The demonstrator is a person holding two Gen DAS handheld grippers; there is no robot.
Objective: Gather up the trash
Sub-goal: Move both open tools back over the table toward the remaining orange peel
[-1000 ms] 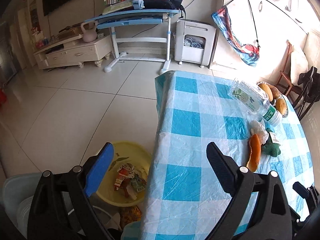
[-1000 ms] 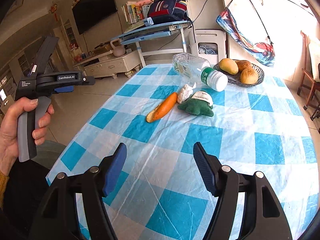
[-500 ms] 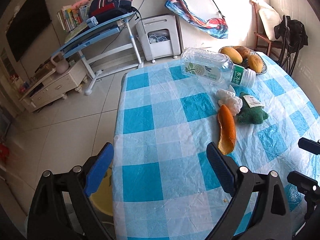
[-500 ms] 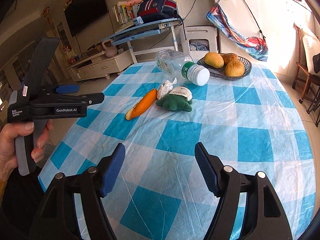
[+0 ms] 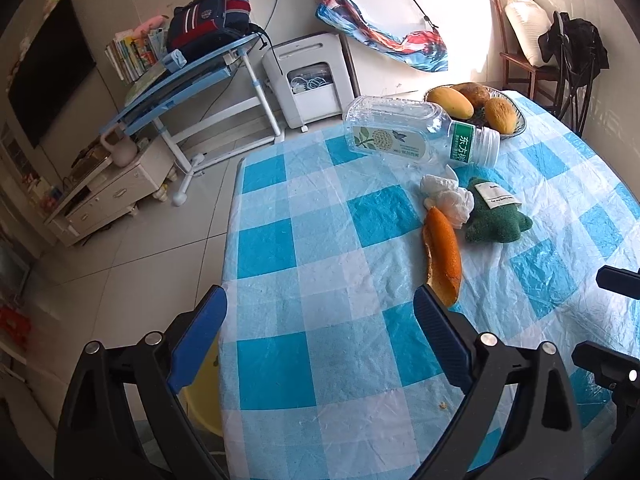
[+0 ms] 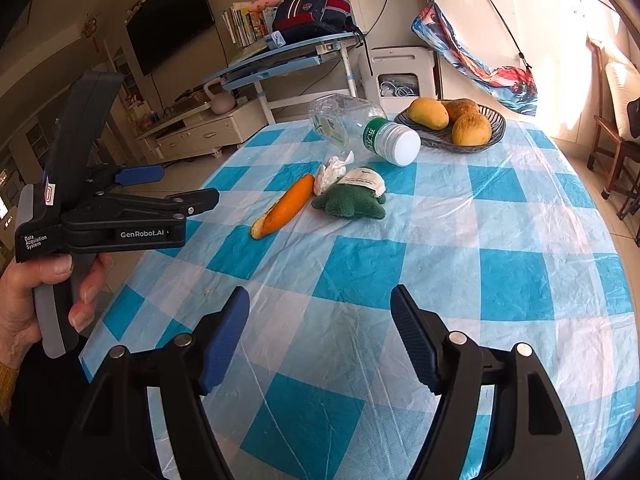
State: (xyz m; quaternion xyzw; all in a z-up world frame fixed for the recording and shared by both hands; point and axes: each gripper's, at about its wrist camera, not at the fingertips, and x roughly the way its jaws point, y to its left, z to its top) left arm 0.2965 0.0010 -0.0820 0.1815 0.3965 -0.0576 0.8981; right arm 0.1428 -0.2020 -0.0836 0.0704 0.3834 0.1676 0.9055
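Left claw (image 5: 320, 336) jaws spread wide, nothing between them, hovering over the near-left part of the table (image 5: 320, 280). Right claw (image 6: 320, 336) also spread wide and empty, above the near edge of the checked cloth.

Trash cluster sits mid-table, at 1 o'clock from the left claw and 12 o'clock from the right:
- orange peel (image 5: 442, 254), lying flat, near end just beside the left claw's right fingertip in the left view
- crumpled white tissue (image 5: 448, 198), touching the peel's far end
- clear plastic bottle (image 5: 416, 136) on its side, cap on, beyond the tissue

Green plush toy (image 5: 496, 216) beside the tissue. Fruit bowl (image 6: 490, 142) at the far edge. Yellow basin (image 5: 204, 392) on the floor, 7 o'clock of the table, mostly hidden.
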